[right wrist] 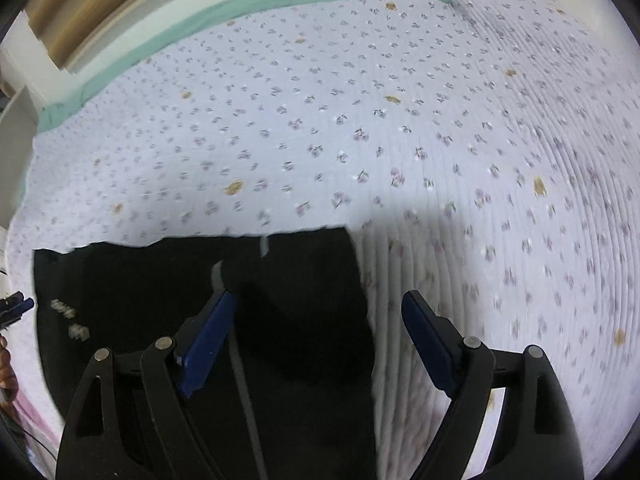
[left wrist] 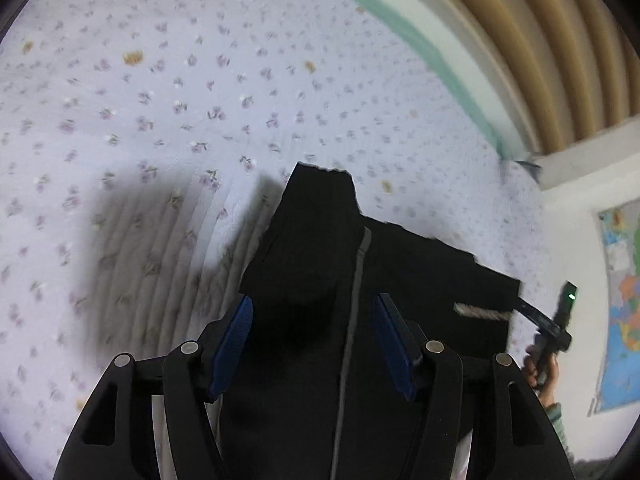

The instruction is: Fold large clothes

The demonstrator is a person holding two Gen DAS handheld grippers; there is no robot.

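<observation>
A black garment [left wrist: 320, 248] with a thin grey stripe lies flat on a floral bed cover [left wrist: 180, 92]. My left gripper [left wrist: 312, 312] is open and hovers over the garment, nothing between its blue pads. In the right wrist view the same garment [right wrist: 288, 300] fills the lower left. My right gripper [right wrist: 318, 308] is open and empty over the garment's right edge, its right finger over the bed cover [right wrist: 360, 120]. The right gripper [left wrist: 532, 312] also shows at the far right of the left wrist view, at the garment's corner by a pale label.
The bed has a green sheet edge [right wrist: 224, 8] along the far side. A tan curtain [left wrist: 540, 40] hangs beyond it. A map poster [left wrist: 624, 300] hangs on the white wall at right. The person's hand [left wrist: 540, 368] holds the right gripper.
</observation>
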